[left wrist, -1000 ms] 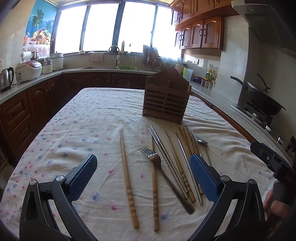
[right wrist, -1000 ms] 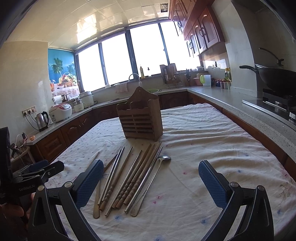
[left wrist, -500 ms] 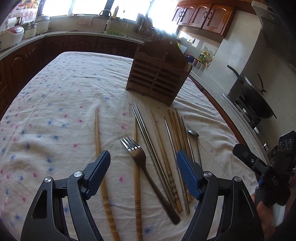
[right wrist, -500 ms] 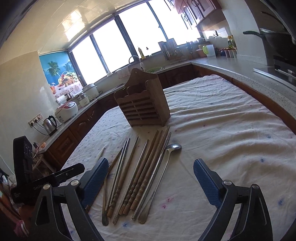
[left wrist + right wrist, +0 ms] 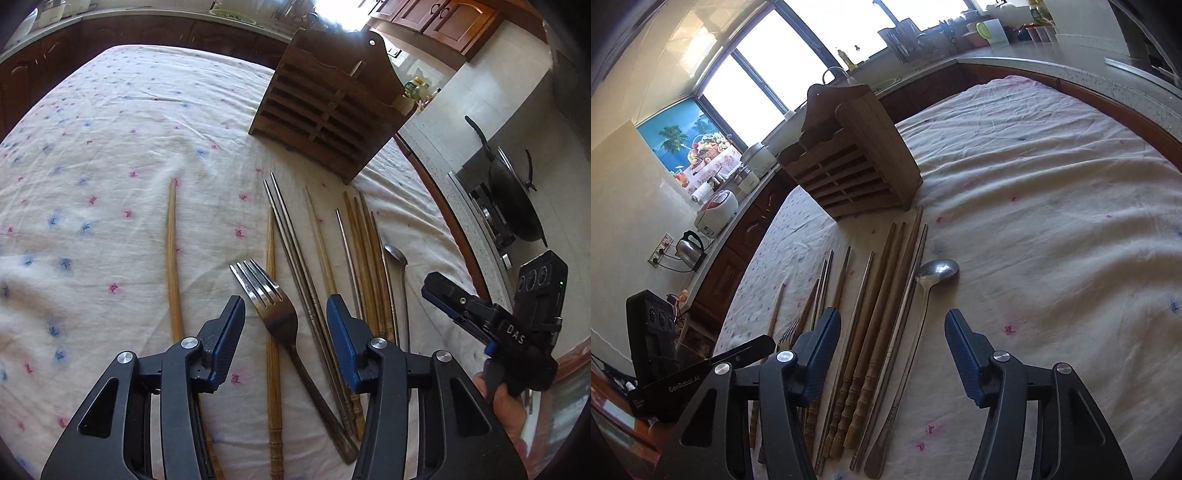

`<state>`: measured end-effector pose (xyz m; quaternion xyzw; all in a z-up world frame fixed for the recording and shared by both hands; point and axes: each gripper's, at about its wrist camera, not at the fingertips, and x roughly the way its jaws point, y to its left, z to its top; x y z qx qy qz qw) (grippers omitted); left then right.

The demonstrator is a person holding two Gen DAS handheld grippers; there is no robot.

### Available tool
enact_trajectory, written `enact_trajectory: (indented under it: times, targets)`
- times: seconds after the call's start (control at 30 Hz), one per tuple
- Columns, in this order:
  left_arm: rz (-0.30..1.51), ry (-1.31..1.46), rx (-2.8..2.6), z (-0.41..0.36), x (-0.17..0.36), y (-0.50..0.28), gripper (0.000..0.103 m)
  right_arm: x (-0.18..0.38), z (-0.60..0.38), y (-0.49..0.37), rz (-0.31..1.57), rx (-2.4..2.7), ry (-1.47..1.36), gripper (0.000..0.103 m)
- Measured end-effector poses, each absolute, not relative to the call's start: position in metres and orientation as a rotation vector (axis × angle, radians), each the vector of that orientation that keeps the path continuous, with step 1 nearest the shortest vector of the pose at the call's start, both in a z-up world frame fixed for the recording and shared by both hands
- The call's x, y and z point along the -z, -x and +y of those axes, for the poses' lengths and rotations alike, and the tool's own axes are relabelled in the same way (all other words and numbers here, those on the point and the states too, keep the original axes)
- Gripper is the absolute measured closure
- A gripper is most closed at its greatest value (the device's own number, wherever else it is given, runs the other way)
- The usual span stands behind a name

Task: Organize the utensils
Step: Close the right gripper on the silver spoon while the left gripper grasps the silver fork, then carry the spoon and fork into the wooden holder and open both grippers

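Several wooden and metal chopsticks (image 5: 314, 236), a fork (image 5: 271, 302) and a spoon (image 5: 938, 271) lie side by side on the flowered tablecloth (image 5: 110, 147), in front of a slatted wooden holder (image 5: 325, 122). My left gripper (image 5: 286, 325) hovers low over the fork's head. Its jaws are closing with the fork and a wooden chopstick between them, and the pads touch nothing. My right gripper (image 5: 892, 343) hangs over the wooden chopsticks (image 5: 875, 332) and the spoon's handle. Its jaws are closing too, and they grip nothing.
A wok (image 5: 509, 192) sits on the stove beyond the table's right edge. A kettle (image 5: 689, 251) and a rice cooker (image 5: 718, 212) stand on the counter at the left. Bare cloth stretches to the right of the spoon (image 5: 1052, 221).
Both grippers have tipped downward and come closer to the row of utensils. Both pairs of jaws have narrowed from wide open.
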<state>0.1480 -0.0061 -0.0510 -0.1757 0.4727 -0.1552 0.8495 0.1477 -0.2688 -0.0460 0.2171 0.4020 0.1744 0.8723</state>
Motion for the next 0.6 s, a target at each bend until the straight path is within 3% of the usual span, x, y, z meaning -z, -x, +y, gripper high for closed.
enact_trajectory:
  times: [0.3,0.4,0.43,0.47,0.6]
  targets:
    - [1.028,0.414,0.341,-0.004,0.062,-0.162,0.083,0.062,-0.271,-0.174,0.92,-0.347,-0.471,0.058]
    - [1.02,0.42,0.344,-0.004,0.061,-0.164,0.088,0.064,-0.272,-0.182,0.93,-0.34,-0.462,0.078]
    - [1.014,0.419,0.346,-0.004,0.06,-0.164,0.089,0.065,-0.272,-0.185,0.936,-0.342,-0.463,0.092]
    - [1.012,0.414,0.346,-0.004,0.06,-0.164,0.089,0.066,-0.272,-0.187,0.944,-0.351,-0.47,0.098]
    - [1.0,0.411,0.361,-0.005,0.055,-0.161,0.094,0.062,-0.27,-0.18,0.917,-0.383,-0.476,0.1]
